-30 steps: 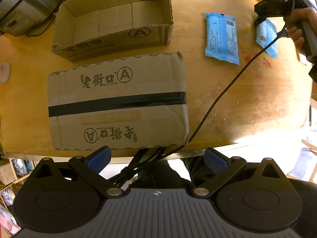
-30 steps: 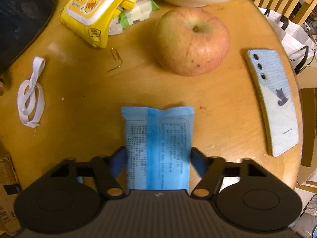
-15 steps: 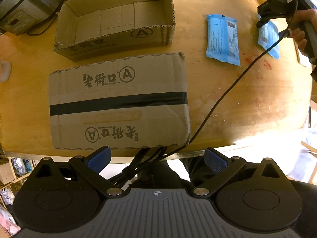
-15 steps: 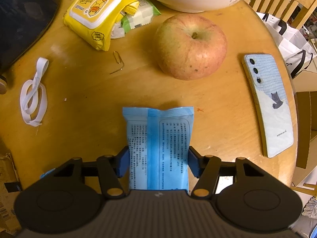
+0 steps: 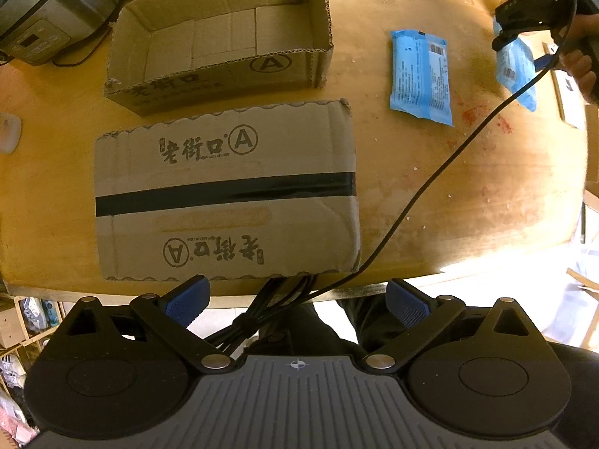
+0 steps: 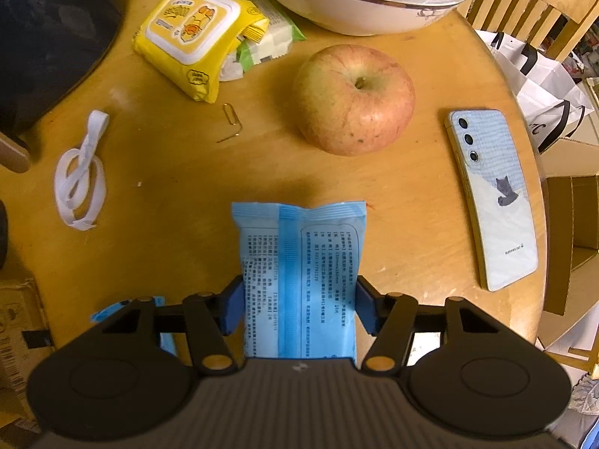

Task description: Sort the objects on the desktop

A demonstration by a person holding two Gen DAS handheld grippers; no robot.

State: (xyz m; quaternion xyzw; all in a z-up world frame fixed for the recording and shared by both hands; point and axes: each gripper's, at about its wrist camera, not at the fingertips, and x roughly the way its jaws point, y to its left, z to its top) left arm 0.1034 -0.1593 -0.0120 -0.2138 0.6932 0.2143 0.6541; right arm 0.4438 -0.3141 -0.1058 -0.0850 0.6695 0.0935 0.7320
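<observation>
Blue packet [image 6: 299, 280] was clamped between the pads of the right gripper [image 6: 299, 303], jaws just closed in on it, both blue pads pressed against its sides. Packet hung clear of the table [image 6: 393, 194], a shadow under its top edge; printed back faced the camera. In the left wrist view the same packet [image 5: 518, 63] showed under the right gripper [image 5: 524, 22], held by a hand [image 5: 580, 63] at the far right edge.

Second blue packet [image 5: 419, 76] lay flat on the table, between the open box [image 5: 224, 37] and the right gripper. Open box sat just behind a flattened box [image 5: 224, 198] with a black tape stripe; open box looked empty. Black cable [image 5: 449, 172] ran across the table from the near edge toward the right gripper.

Left gripper [image 5: 295, 303] hovered past the near table edge, jaws wide apart, nothing between the pads.

Beyond the held packet: apple [image 6: 353, 99], phone [image 6: 490, 198] face down to its right, yellow wipes pack [image 6: 191, 33] at upper left, paper clip [image 6: 232, 119], white strap [image 6: 80, 172] at left, white bowl [image 6: 359, 3] at top. Silver appliance [image 5: 45, 7] sat at the table's far left corner.
</observation>
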